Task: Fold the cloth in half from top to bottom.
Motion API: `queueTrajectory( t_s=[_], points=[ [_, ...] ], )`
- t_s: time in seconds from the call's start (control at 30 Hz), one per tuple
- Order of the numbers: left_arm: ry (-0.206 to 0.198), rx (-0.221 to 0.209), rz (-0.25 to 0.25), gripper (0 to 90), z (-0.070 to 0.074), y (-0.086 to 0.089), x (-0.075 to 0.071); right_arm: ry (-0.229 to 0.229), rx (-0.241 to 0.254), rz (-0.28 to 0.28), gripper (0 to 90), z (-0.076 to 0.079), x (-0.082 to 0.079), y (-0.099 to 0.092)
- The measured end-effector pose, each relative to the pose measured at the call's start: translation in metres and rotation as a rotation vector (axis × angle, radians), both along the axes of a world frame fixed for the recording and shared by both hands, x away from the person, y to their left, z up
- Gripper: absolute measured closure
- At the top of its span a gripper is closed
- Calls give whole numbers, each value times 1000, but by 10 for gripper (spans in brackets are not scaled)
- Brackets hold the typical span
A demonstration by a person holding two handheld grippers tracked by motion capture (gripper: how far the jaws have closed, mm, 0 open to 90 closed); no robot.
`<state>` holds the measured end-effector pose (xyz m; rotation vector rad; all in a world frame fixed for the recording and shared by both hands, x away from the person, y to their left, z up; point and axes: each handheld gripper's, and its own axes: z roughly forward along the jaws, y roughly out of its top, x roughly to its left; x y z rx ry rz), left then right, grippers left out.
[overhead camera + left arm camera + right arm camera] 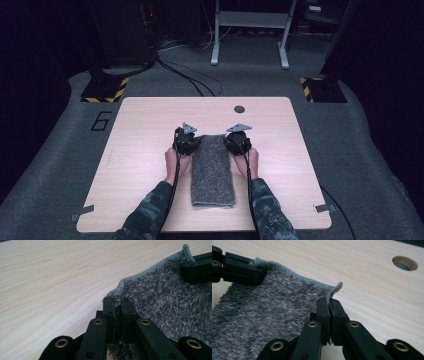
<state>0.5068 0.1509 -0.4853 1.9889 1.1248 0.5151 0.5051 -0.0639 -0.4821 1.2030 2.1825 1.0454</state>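
Note:
A grey fuzzy towel [212, 170] lies folded in a long strip down the middle of the wooden table [145, 125]. My left gripper [188, 143] is shut on the towel's far left corner [117, 293]; the cloth edge stands pinched between its jaws. At the far right corner [334, 290] my right gripper [236, 141] is shut the same way. In the left gripper view the towel [162, 297] spreads to the right, with the other gripper [197, 268] at its far corner. The right gripper view has the towel [262, 315] spreading left toward the other gripper [239, 268].
A round cable hole [239, 108] sits in the table behind the grippers, also near the top right of the right gripper view [405, 263]. Beyond the table are grey carpet, cables [190, 75], yellow-black striped stand feet [105, 90] and a white frame [250, 30].

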Motion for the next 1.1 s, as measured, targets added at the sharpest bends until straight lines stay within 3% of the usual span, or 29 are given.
queueTrajectory(
  t_s=[0.4, 0.67, 0.93, 1.1],
  points=[
    [-58, -1, 10, 841, 17, 3, 8, -53, 13, 6, 874, 24, 8, 2],
    [-130, -11, 1, 841, 36, 6, 7, -126, 29, 19, 874, 44, 9, 1],
    [-196, -33, -11, 840, 45, 7, -7, -223, 34, 34, 871, 54, -4, -1],
    [-207, -51, -32, 839, 40, 9, -19, -234, 28, 71, 870, 49, -19, -5]
  ],
)
